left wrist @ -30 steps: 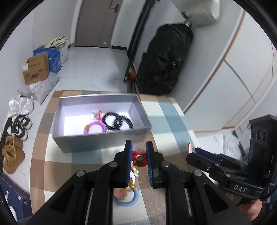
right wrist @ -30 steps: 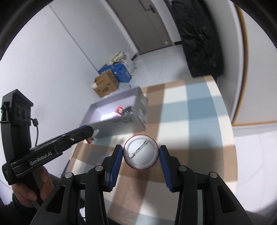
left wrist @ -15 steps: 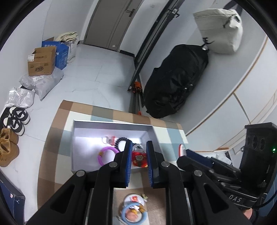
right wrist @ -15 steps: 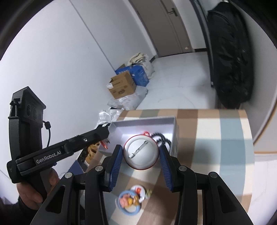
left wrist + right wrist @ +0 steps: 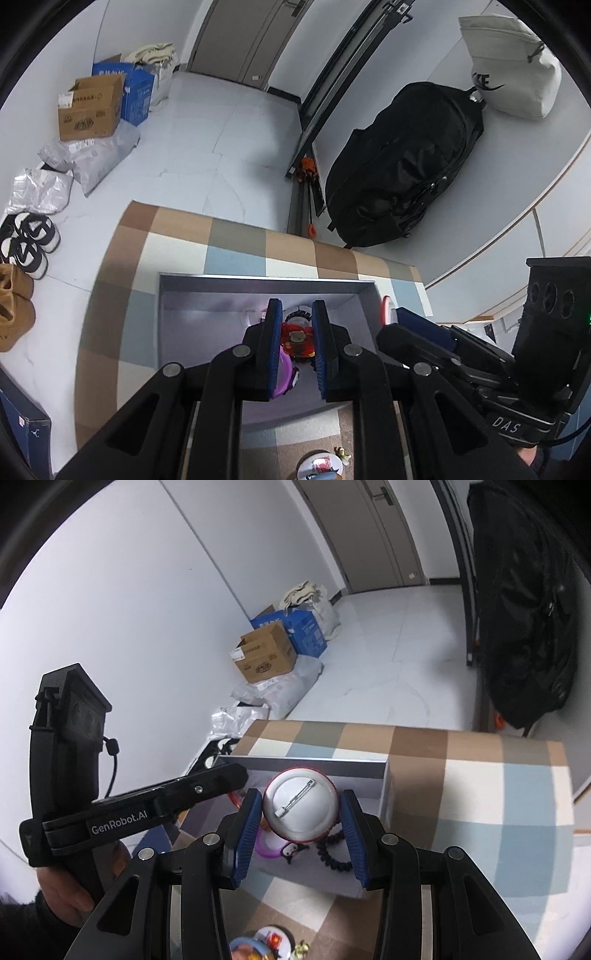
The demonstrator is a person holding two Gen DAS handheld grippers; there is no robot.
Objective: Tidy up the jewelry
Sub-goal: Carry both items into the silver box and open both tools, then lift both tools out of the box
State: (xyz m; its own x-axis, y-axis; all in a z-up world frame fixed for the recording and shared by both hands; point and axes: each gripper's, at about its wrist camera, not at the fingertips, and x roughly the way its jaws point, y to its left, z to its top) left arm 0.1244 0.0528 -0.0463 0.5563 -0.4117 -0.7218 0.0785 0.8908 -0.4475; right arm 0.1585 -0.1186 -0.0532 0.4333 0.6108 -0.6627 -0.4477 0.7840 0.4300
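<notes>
Now a small red charm is pinched between the nearly closed left gripper, and a round pin badge is clamped by the right gripper, both above the grey box.

Worktop checked in brown, cream, pale blue, grey-green. Grey box, pale inside. Black grippers, blue pads. Red charm; silver-backed, red-rimmed badge; purple ring; black bead bracelet. Black bag, brown carton.

Even cool indoor light, soft shadows, heavy fisheye bending, dark vignette corners, mostly sharp.
</notes>
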